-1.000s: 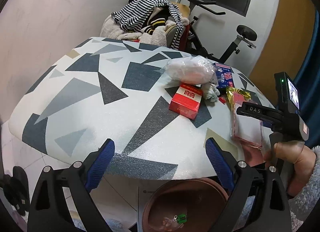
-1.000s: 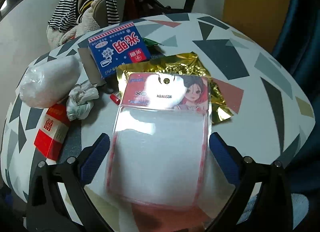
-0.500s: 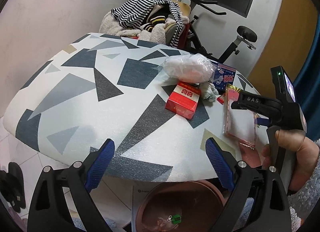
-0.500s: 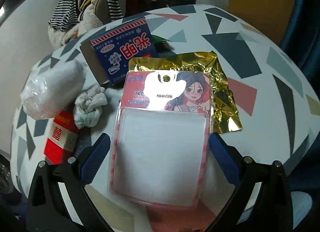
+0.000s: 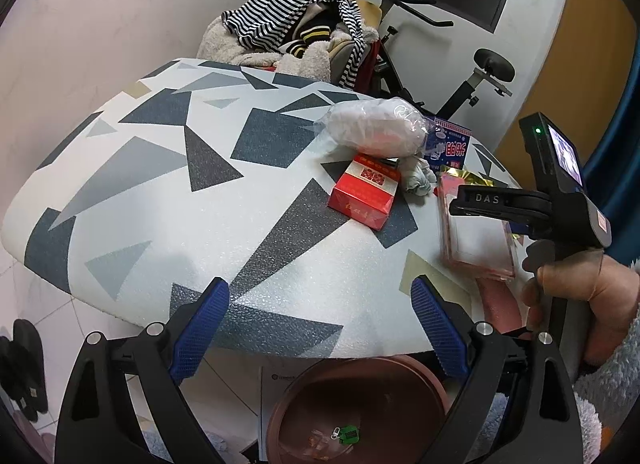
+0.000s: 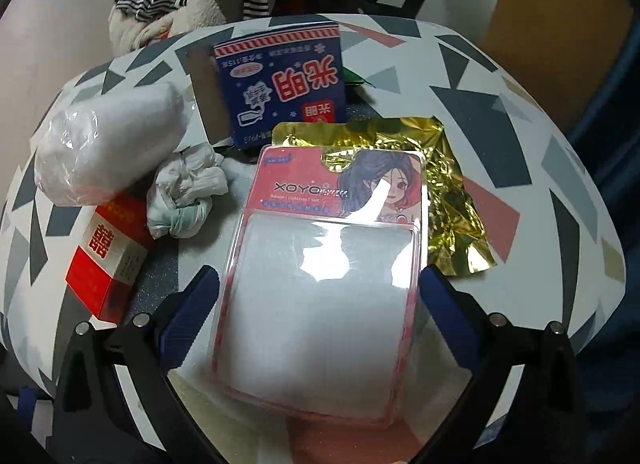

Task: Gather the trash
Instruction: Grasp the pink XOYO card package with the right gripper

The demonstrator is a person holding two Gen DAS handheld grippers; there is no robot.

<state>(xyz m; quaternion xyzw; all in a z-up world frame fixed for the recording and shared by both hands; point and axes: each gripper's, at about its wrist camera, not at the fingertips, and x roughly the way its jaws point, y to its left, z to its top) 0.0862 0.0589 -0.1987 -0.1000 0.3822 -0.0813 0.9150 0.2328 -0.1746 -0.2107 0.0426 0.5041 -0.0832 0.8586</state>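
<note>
My left gripper (image 5: 318, 328) is a black frame with two angled fingers, each tipped with a blue ribbed pad (image 5: 199, 334), and round silver screws sit at the joints. My right gripper (image 6: 318, 310) has the same black arms, blue pads and silver screws. Seen from the left wrist, its black body bears the white letters "DAS", a small lit screen, a green light and a red sticker. My right hand (image 5: 580, 304) wears a fuzzy grey sleeve (image 5: 608, 380).

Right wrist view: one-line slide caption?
Open right gripper straddles a pink blister pack on the patterned table.
</note>
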